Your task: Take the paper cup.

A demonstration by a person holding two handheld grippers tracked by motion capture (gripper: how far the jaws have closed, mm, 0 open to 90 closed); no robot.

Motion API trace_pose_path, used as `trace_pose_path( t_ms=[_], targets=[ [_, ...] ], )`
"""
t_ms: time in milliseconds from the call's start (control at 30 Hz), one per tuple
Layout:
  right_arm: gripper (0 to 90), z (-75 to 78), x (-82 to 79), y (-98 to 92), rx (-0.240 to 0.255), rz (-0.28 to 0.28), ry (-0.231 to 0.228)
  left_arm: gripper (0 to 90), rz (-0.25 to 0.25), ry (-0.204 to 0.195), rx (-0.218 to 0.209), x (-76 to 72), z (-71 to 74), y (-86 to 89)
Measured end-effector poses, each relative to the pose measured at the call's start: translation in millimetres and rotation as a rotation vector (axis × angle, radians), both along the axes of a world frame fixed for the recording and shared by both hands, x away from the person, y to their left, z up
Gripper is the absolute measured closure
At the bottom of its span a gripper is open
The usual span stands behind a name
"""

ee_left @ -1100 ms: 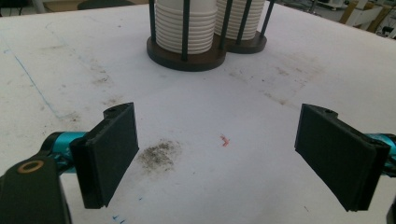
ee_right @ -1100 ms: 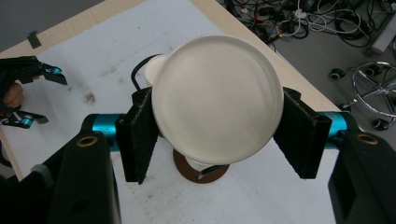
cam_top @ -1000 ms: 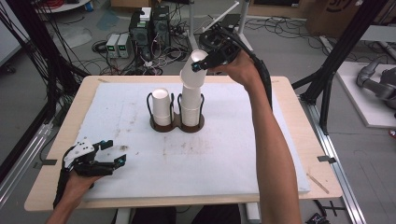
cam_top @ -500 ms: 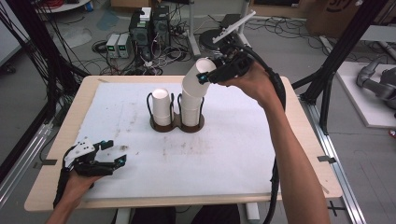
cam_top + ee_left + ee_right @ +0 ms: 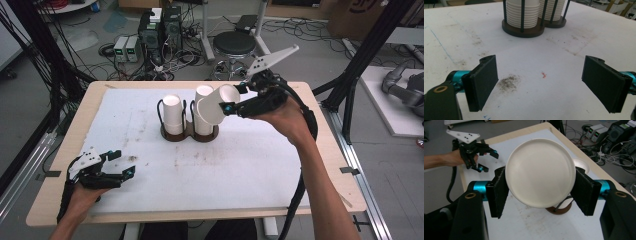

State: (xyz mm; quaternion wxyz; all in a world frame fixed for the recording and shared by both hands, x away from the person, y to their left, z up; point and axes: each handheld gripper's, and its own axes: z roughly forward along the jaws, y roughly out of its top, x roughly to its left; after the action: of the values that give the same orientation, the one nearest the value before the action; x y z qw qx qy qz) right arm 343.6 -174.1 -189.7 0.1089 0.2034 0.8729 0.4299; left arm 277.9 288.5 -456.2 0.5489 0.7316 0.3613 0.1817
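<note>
1. The right tongs point(image 5: 231, 103) are clamped across a white paper cup point(image 5: 216, 105), held tilted in the air just beside the cup holder point(image 5: 190, 134), base toward the tongs' own camera
2. Keep the squeeze light so the thin wall does not buckle
3. Carry it well clear of the stacked cups point(image 5: 171, 113) before lowering
4. The left tongs point(image 5: 117, 164) rest wide open and empty on the tabletop point(image 5: 260, 170); leave them there

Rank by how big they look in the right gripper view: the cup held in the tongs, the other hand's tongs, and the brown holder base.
1. Cup, by far, though nearness to the camera inflates it.
2. Left tongs.
3. Brown holder base, mostly hidden behind the cup.
</note>
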Motion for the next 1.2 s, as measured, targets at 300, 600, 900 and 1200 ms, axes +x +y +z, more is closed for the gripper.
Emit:
trace_pose_path(
  t_ms=[300, 600, 900, 1200],
  targets=[
    [36.1, -31.2, -19.4, -23.6, 0.103, -0.009, -0.008, 13.4, 0.003, 0.002, 0.008, 0.0, 0.1, -1.2],
    [36.1, -61.4, -28.2, -31.8, 0.156, -0.02, 0.007, 13.4, -0.005, 0.001, 0.006, 0.2, 0.1, -1.0],
    [36.1, -96.6, -32.1, -27.3, 0.21, -0.012, 0.027, 13.4, -0.012, 0.002, 0.024, 0.3, 0.3, -2.6],
    [36.1, -124.3, -30.3, -31.2, 0.274, -0.006, 0.05, 13.4, -0.014, -0.002, 0.024, -0.2, 0.3, -2.8]
  ],
)
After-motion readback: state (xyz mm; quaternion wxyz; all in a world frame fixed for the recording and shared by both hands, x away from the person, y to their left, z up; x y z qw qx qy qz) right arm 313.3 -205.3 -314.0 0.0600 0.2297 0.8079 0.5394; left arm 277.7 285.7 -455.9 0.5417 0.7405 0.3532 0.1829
